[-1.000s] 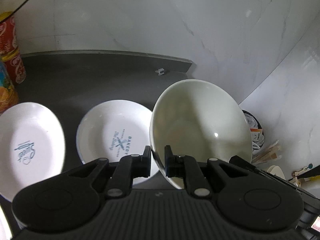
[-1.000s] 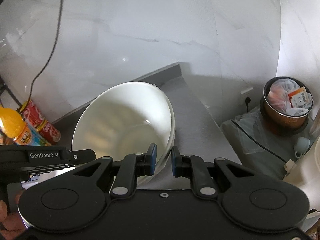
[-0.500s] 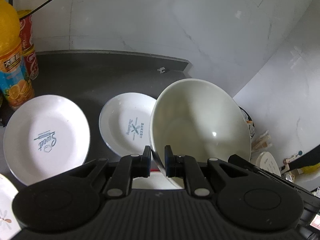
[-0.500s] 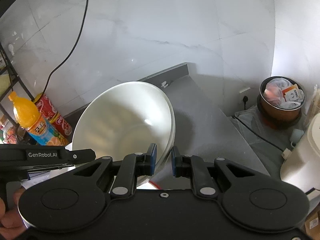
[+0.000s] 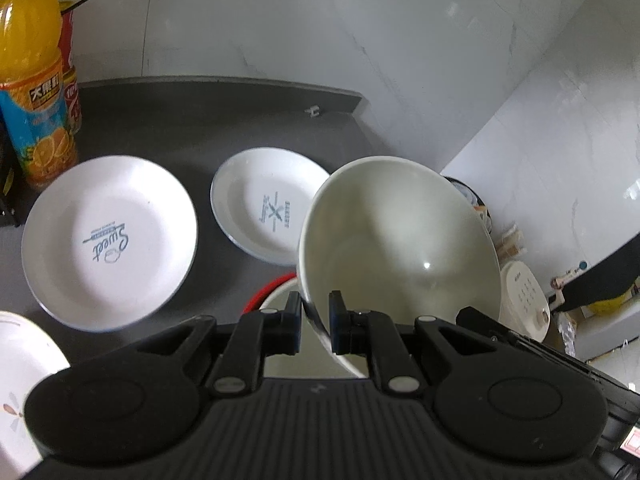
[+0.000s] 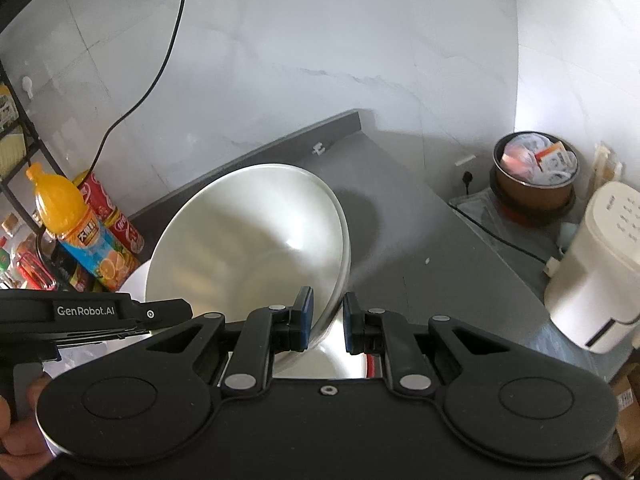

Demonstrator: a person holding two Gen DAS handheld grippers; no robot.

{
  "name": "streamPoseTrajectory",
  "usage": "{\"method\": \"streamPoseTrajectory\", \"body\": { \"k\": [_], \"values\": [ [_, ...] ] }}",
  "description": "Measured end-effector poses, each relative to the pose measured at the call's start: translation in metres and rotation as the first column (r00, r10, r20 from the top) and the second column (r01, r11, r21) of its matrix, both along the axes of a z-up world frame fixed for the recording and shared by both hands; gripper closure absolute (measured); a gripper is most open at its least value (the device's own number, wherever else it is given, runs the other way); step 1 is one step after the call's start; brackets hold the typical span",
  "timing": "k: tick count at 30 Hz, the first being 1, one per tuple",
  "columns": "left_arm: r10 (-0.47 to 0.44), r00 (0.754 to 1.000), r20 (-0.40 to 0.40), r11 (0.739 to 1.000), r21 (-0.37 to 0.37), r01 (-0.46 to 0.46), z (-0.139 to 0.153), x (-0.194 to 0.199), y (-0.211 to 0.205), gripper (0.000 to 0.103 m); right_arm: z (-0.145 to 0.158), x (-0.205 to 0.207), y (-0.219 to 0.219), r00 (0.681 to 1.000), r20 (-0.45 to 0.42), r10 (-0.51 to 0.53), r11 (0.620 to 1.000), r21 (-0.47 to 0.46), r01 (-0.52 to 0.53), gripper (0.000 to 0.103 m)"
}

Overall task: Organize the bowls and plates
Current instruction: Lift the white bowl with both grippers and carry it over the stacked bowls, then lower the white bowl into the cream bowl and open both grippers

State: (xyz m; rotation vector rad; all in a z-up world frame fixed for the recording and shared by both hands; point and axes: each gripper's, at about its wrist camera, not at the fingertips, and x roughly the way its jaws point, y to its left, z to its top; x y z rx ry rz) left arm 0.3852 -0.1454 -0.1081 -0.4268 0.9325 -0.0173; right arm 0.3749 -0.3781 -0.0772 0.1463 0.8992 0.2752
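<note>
Pinching opposite rims of one white bowl (image 5: 400,240) with my left gripper (image 5: 314,322) and right gripper (image 6: 325,320), both nearly closed, I am keeping it steady above the plates (image 5: 108,236).

Two plates (image 5: 110,240) (image 5: 268,204) side by side on the counter (image 5: 180,120), bottles (image 5: 34,80) behind, left.

A home kitchen is indicated. A dark grey table (image 5: 192,128) is set against marble-look wall tiles (image 6: 320,40). White plates printed "Sweet" (image 5: 108,240) and "Bakery" (image 5: 272,212) are laid on it, beside an orange juice bottle (image 5: 32,80). On the floor, a full waste bin (image 6: 536,172) and a white countertop appliance (image 6: 600,264) are seen.
</note>
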Motion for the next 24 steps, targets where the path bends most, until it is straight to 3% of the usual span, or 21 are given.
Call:
{"method": "streamPoseTrajectory", "body": {
  "k": [24],
  "values": [
    [-0.039, 0.99, -0.137, 0.999, 0.01, 0.04, -0.045, -0.026, 0.002, 0.092, -0.026, -0.033, 0.012, 0.996, -0.083, -0.007, 0.999, -0.051, 0.003, 0.088]
  ]
}}
